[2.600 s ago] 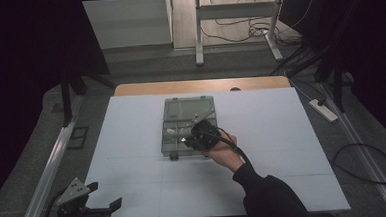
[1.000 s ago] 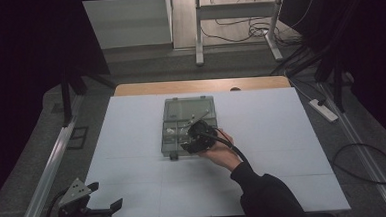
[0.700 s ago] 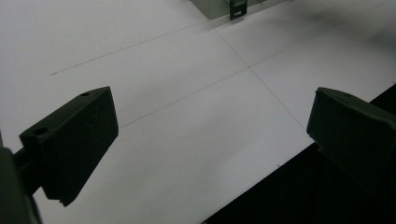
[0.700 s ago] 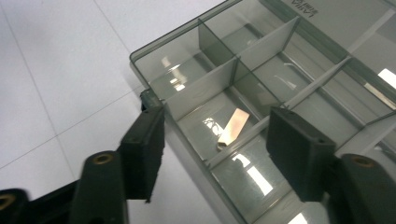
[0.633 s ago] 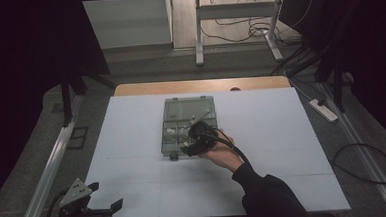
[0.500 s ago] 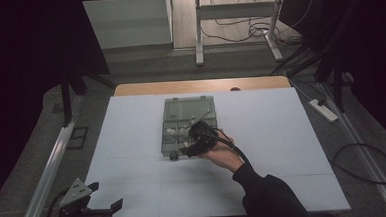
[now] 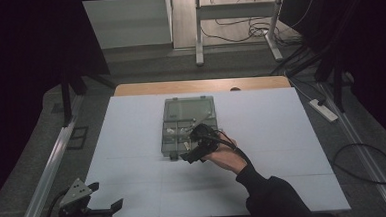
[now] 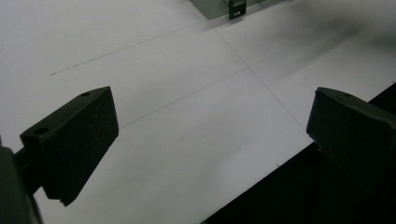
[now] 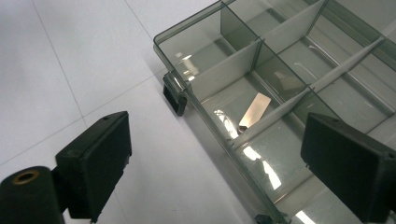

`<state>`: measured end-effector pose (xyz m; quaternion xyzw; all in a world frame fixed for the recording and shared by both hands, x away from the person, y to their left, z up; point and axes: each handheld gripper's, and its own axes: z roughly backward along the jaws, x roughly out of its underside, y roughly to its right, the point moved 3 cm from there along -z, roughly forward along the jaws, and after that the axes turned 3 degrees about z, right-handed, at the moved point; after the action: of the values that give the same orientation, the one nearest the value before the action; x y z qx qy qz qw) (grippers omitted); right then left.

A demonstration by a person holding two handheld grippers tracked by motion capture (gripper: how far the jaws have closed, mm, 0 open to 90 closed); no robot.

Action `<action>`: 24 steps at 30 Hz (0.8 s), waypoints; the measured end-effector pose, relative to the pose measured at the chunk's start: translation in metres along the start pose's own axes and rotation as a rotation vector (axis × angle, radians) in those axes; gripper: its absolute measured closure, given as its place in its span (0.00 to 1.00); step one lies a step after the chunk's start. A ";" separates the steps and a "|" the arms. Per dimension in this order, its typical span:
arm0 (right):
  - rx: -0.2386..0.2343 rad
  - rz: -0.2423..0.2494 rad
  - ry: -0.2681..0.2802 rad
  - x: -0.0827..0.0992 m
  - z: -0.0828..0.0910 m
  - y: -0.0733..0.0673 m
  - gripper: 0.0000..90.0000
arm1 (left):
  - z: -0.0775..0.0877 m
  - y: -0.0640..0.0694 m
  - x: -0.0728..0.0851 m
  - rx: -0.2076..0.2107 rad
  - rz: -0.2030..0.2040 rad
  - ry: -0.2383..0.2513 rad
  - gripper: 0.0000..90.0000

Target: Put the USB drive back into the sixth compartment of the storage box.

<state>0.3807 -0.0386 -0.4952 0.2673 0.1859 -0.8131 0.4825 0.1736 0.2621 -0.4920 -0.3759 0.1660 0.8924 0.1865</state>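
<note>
Metal strip [image 9: 254,110] in organizer box [image 9: 205,28], end hidden behind divider [image 9: 275,116]

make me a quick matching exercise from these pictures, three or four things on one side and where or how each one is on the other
Things:
1. metal strip
2. left tongs
3. right tongs
4. compartment box

Places or states:
A. open, above the box's near edge
B. leaning on a divider inside a compartment
C. open, over the table's near left corner
D. mid-table, lid open

Pairs: 1-B, 2-C, 3-A, 4-D
</note>
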 end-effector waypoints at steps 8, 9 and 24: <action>-0.005 -0.002 0.037 0.003 0.006 0.001 0.03 | 0.000 0.000 0.000 0.002 0.003 0.001 0.02; -0.008 -0.003 0.039 0.003 0.007 0.001 0.03 | 0.000 0.000 0.000 0.002 0.002 0.001 0.02; 0.013 0.000 0.059 0.013 0.023 0.000 0.03 | 0.000 -0.001 0.000 0.005 0.006 0.002 0.02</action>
<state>0.3694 -0.0604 -0.4851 0.2945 0.1948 -0.8061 0.4749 0.1739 0.2626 -0.4920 -0.3756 0.1695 0.8922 0.1846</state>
